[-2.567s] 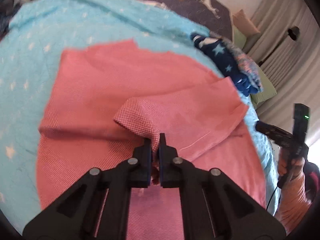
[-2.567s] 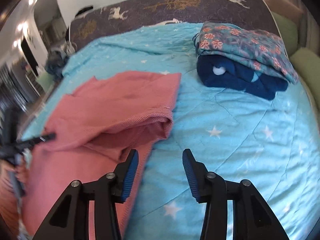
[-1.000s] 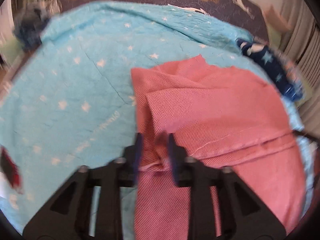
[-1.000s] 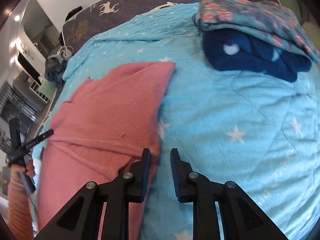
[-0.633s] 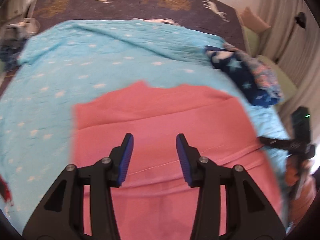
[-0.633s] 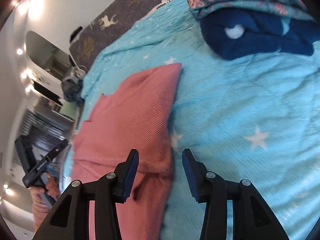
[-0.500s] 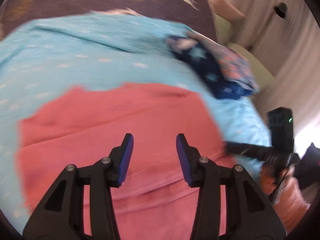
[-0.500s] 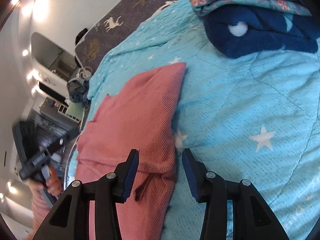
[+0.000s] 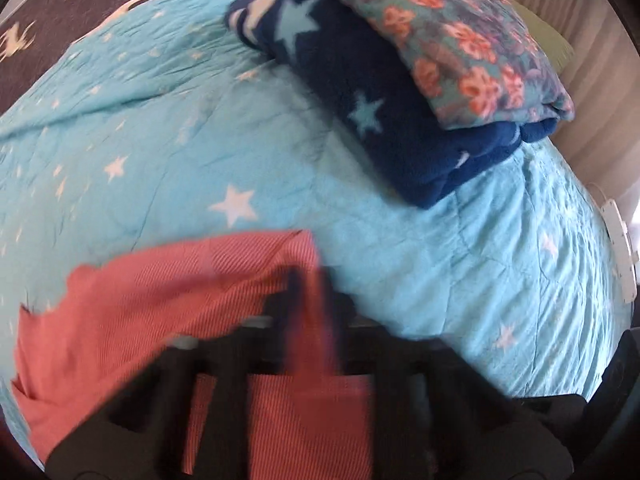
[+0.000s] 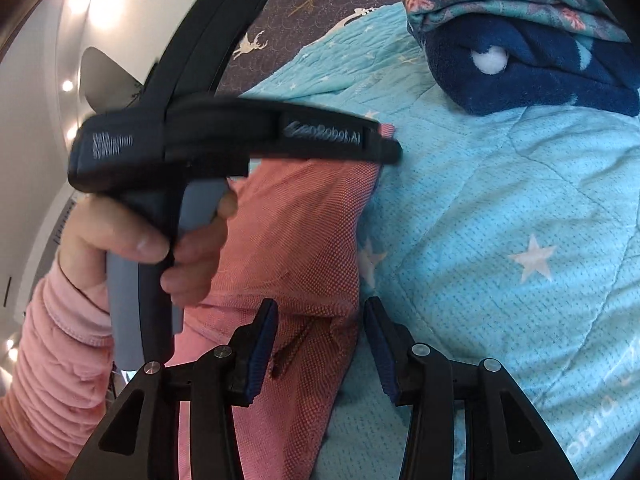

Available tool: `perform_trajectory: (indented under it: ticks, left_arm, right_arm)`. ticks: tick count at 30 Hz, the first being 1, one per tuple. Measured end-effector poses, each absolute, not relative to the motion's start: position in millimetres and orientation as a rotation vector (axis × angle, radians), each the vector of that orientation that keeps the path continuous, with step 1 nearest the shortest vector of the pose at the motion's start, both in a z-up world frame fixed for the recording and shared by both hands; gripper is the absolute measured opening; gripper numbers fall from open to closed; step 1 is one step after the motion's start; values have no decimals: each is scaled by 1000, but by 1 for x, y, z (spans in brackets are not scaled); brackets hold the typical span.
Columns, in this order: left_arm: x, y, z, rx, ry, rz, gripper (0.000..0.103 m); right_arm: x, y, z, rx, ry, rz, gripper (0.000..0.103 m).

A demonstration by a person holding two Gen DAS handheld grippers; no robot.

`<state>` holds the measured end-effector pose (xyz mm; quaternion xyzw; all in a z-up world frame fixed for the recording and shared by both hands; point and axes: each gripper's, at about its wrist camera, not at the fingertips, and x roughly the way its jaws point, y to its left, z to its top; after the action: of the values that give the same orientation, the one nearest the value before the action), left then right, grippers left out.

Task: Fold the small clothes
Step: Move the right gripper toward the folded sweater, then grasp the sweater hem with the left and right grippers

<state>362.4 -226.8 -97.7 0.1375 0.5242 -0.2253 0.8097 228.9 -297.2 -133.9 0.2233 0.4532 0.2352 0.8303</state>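
A red-pink garment (image 9: 152,304) lies folded on the light-blue star bedspread (image 9: 200,152); it also shows in the right wrist view (image 10: 304,240). My left gripper (image 9: 310,300) is blurred; its jaws stand close together with the garment's right edge between them. In the right wrist view the left gripper (image 10: 384,148) reaches over the garment's far right corner, held by a hand. My right gripper (image 10: 320,344) is open and empty, its jaws astride the garment's near right edge.
A folded stack, a dark-blue star blanket (image 9: 380,92) under a floral one (image 9: 460,36), lies at the far right of the bed. A dark deer-print cover (image 10: 320,12) runs along the head. Curtains (image 9: 580,40) hang at the right.
My left gripper swung right from over the garment's middle to its right edge and closed from open. My right gripper stayed open near the same edge.
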Motion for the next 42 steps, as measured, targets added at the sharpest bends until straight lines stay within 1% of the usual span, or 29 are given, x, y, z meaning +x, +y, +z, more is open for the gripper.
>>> perform_trajectory:
  ticks: [1,2,6,9,12,13,14,16,18,20,23,26,27,29,33,37,40,42]
  left_arm:
    - [362,-227,-96,300,1109,-485,6]
    - [362,-227,-95,299,1101,-485,5]
    - [364,-212,-89,131,1064,-532,4]
    - [373,-206,-87,-21,1062,-570,1]
    - [370,-208,-86,-12,1048,-570,2]
    - [365,-206,-83,6,1044,-562,2]
    - [356,-200,-77,18,1033,-562,2]
    - [331,-180,-60,11,981,-580,12]
    - [308,-151,-44,-7,928,-581,41]
    - [282,-106,-33,-33,868,-528,51]
    - [245,-31,-32,-50,826,-384,51]
    - [202,33,-43,-40,826,-234,51]
    - [188,49,-46,-51,826,-208,51]
    - [150,83,-56,-97,829,-168,52]
    - [93,118,-77,-142,850,-94,59]
    - [54,131,-96,-201,895,-93,59]
    - [30,129,-103,-167,914,-91,60]
    - [17,134,-104,-164,911,-97,64]
  right_arm:
    - [231,-296,-134,461,963,486,17]
    - [233,-295,-134,456,969,488,9]
    - [224,-302,-121,487,919,480,7]
    - [210,-313,-122,530,952,446,6]
    - [209,-318,-139,528,994,382,2]
    - [210,-322,-141,560,994,395,2]
    - [210,-326,-139,590,983,418,5]
    - [206,-329,-131,567,962,411,6]
    - [200,-329,-125,500,952,377,8]
    - [190,-331,-123,485,959,375,9]
    - [176,-339,-119,497,971,377,11]
    - [154,-344,-113,474,977,348,12]
    - [144,-350,-112,472,979,341,14]
    - [131,-352,-109,471,981,337,15]
    - [97,-350,-103,453,990,342,18]
    - [68,-341,-97,442,1005,389,25]
    - [50,-333,-97,451,1025,428,27]
    - [36,-327,-99,446,1038,440,30]
